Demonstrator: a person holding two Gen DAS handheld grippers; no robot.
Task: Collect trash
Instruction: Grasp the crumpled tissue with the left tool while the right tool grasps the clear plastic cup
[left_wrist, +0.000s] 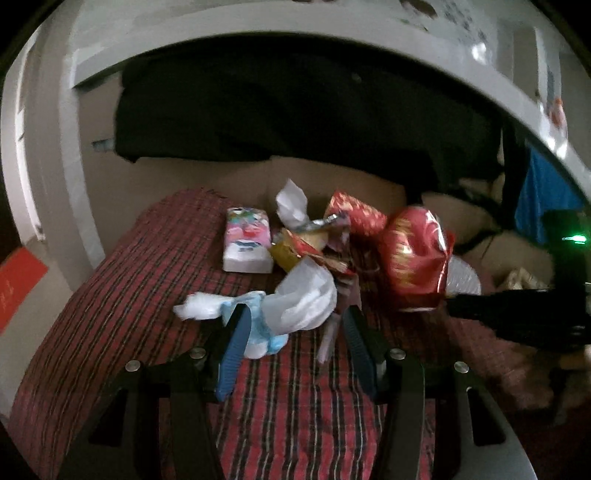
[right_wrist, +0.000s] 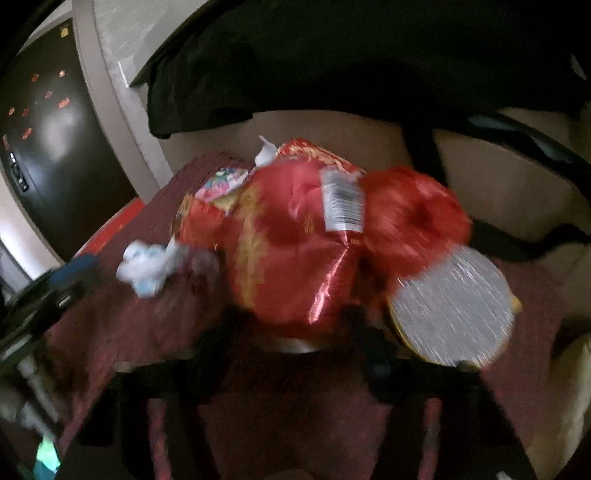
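Left gripper (left_wrist: 291, 343) jaws wide, blue pads (left_wrist: 232, 354) either side of a crumpled white plastic wrapper (left_wrist: 306, 299), not pressing on it. A white-and-blue tissue wad (left_wrist: 218, 308) lies just beside the left pad, touching the wrapper. All of it sits on a red plaid cloth (left_wrist: 147, 295) covering the table.

Right gripper (right_wrist: 295, 332): fingers dark and blurred under a red foil bag (right_wrist: 288, 251), jaws closed down, apparently pinching the bag's lower edge; exact contact hard to make out. Bag carries a white barcode label (right_wrist: 341, 203) near the top. A round silver-lidded container (right_wrist: 452, 306) sits just right of the bag, touching it. In the left wrist view the same red foil bag (left_wrist: 417, 258) is at the right of the pile, with the right gripper's black body coming in from the right edge.

Mid pile: gold and red wrappers (left_wrist: 306, 251), a second red packet (left_wrist: 354, 212) behind, a crumpled white paper (left_wrist: 291, 201) standing up at the back. A pink tissue pack (left_wrist: 247, 240) lies flat at the left of the pile, near but apart from the wrapper.

Behind: beige cardboard box (left_wrist: 332, 177) against the table's far edge, black fabric (left_wrist: 277, 114) draped above it
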